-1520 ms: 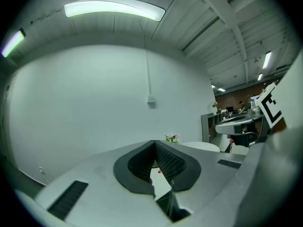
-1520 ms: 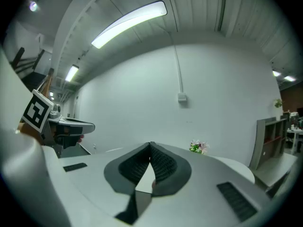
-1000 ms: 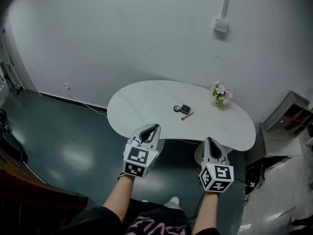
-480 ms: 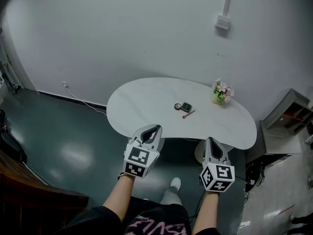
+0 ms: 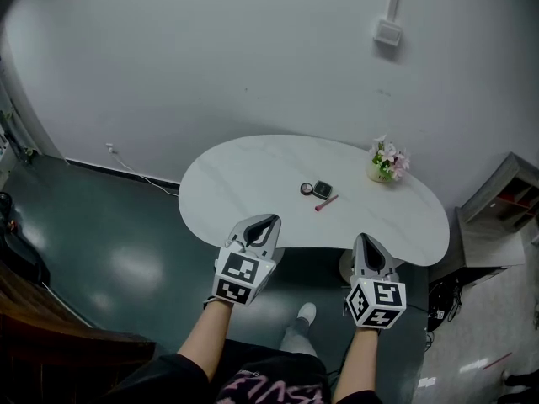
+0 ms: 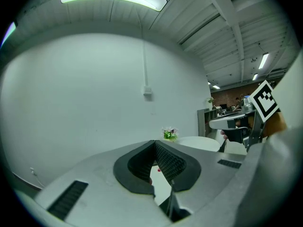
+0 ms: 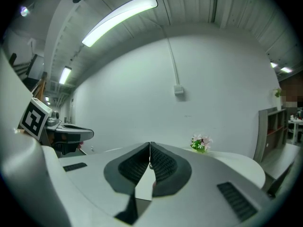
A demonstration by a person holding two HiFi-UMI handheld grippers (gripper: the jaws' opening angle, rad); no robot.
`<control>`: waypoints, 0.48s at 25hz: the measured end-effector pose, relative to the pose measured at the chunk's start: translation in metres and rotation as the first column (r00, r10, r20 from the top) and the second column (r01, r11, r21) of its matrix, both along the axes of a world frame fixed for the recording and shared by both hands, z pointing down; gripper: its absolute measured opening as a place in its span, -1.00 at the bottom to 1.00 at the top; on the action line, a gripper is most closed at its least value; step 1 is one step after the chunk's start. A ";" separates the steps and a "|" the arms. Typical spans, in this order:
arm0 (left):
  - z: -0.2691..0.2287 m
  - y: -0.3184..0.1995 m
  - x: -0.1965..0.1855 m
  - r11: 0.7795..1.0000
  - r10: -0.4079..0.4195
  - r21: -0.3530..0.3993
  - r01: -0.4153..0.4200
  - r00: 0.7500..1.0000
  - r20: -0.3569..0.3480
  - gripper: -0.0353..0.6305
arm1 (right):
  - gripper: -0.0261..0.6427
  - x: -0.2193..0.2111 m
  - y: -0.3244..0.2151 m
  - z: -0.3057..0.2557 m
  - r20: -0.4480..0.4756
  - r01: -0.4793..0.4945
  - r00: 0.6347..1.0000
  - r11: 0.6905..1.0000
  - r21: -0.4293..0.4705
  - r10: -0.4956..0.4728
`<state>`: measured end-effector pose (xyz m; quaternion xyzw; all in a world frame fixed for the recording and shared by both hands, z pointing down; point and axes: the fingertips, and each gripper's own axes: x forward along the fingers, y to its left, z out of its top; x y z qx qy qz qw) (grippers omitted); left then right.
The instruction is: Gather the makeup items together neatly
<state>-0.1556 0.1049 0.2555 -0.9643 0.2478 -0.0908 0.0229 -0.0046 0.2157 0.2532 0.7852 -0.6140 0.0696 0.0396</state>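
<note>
On the white oval table (image 5: 244,192) lie a small round compact (image 5: 306,188), a dark square compact (image 5: 322,189) touching it, and a pink lip pencil (image 5: 326,202) just to their right. My left gripper (image 5: 268,220) is shut and empty, held before the table's near edge. My right gripper (image 5: 365,241) is also shut and empty, level with the near edge further right. In both gripper views the jaws meet tip to tip with nothing between them; the makeup items are mostly hidden behind them.
A small pot of pink flowers (image 5: 385,162) stands at the table's back right. A grey shelf unit (image 5: 501,217) is on the right by the wall. Dark green floor (image 5: 109,251) surrounds the table; a white wall (image 5: 210,57) rises behind it.
The view has drifted slightly closer to the table, and my foot has shifted below. Both grippers stay shut in about the same places.
</note>
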 end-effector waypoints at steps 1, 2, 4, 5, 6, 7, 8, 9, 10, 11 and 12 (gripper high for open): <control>0.002 -0.005 0.006 1.000 0.000 -0.002 0.000 1.000 0.005 -0.86 | -0.73 0.006 -0.006 0.003 0.004 0.002 1.000 1.000 -0.004 -0.002; 0.005 -0.010 0.013 1.000 0.001 -0.006 -0.001 1.000 0.011 -0.86 | -0.73 0.013 -0.011 0.006 0.008 0.004 1.000 1.000 -0.009 -0.004; 0.012 -0.020 0.029 1.000 0.000 -0.014 0.000 1.000 0.026 -0.86 | -0.73 0.028 -0.023 0.013 0.021 0.007 1.000 1.000 -0.019 -0.006; 0.015 -0.026 0.037 1.000 -0.001 -0.018 0.002 0.999 0.033 -0.86 | -0.73 0.036 -0.029 0.016 0.027 0.008 1.000 1.000 -0.024 -0.007; 0.018 -0.032 0.045 1.000 -0.003 -0.021 0.003 0.999 0.039 -0.86 | -0.73 0.044 -0.037 0.019 0.032 0.011 0.999 1.000 -0.029 -0.010; 0.020 -0.039 0.054 1.000 -0.004 -0.024 0.005 0.999 0.045 -0.86 | -0.73 0.052 -0.044 0.022 0.037 0.015 0.999 0.999 -0.034 -0.014; 0.023 -0.045 0.062 1.000 -0.007 -0.028 0.008 0.999 0.051 -0.86 | -0.73 0.060 -0.052 0.025 0.042 0.020 0.999 0.999 -0.040 -0.019; 0.027 -0.052 0.070 0.999 -0.011 -0.033 0.012 0.998 0.057 -0.86 | -0.73 0.069 -0.060 0.029 0.047 0.025 0.999 0.999 -0.046 -0.023; 0.031 -0.060 0.078 0.999 -0.016 -0.039 0.019 0.998 0.064 -0.86 | -0.73 0.077 -0.068 0.033 0.053 0.031 0.998 0.998 -0.052 -0.028; 0.035 -0.067 0.085 0.999 -0.023 -0.046 0.027 0.997 0.072 -0.86 | -0.73 0.085 -0.075 0.037 0.059 0.037 0.998 0.998 -0.058 -0.034; 0.040 -0.074 0.092 0.998 -0.031 -0.054 0.035 0.996 0.080 -0.86 | -0.73 0.094 -0.083 0.041 0.066 0.044 0.997 0.997 -0.064 -0.039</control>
